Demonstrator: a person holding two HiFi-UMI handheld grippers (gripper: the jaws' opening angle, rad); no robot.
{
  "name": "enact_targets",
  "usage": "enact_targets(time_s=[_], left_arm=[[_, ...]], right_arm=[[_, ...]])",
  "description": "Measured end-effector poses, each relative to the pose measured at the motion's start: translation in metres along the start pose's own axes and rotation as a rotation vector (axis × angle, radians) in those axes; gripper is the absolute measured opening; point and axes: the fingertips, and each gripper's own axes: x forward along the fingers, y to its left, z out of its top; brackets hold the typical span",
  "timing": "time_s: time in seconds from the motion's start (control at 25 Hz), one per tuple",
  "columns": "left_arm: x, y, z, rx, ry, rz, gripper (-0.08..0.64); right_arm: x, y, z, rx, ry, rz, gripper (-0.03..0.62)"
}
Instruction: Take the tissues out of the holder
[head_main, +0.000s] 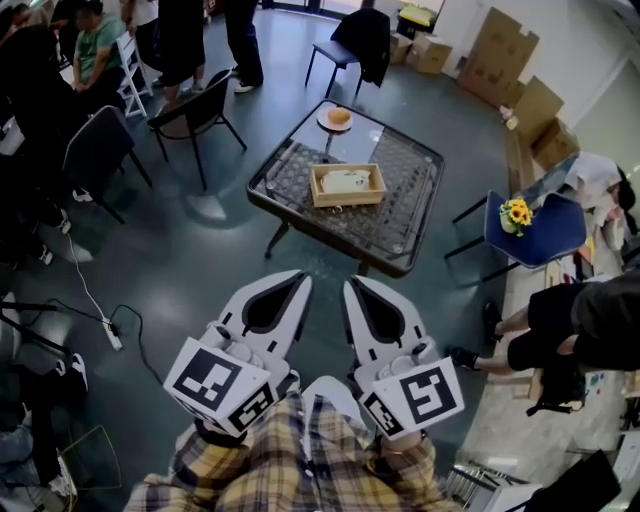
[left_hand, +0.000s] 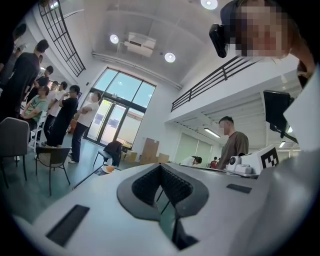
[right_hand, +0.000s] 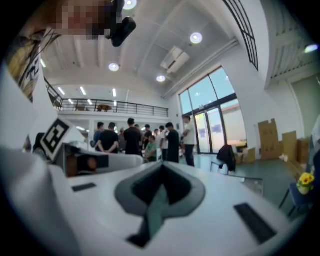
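Observation:
A wooden tissue holder (head_main: 347, 198) with a white tissue pack (head_main: 346, 181) inside stands on a low square table (head_main: 405, 195) ahead of me. Both grippers are held close to my body, well short of the table and pointing toward it. My left gripper (head_main: 303, 276) is shut, its tips meeting with nothing between them. My right gripper (head_main: 350, 283) is shut and empty too. In the left gripper view the left gripper's (left_hand: 160, 165) jaws meet in front of the room. In the right gripper view the right gripper's (right_hand: 162, 165) jaws meet the same way. The holder is hidden in both gripper views.
A plate with an orange round item (head_main: 338, 117) sits on the table's far corner. Black chairs (head_main: 195, 112) stand to the left, a blue chair with sunflowers (head_main: 535, 228) to the right. A seated person's legs (head_main: 545, 330) are at right. A power strip (head_main: 112, 333) lies on the floor at left.

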Motion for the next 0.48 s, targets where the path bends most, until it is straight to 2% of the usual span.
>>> enact_targets(time_s=[0.24,0.48], left_arm=[[0.029,0.026,-0.004,-0.018,0.014,-0.009,0.015],[0.083,0.048,-0.005,-0.007,0.014,-0.014,0.014]], right_arm=[[0.027,-0.03,-0.009,0.02,0.019,-0.035,0.009],[0.058,-0.087,-0.003,0.032,-0.017,-0.063,0.009]])
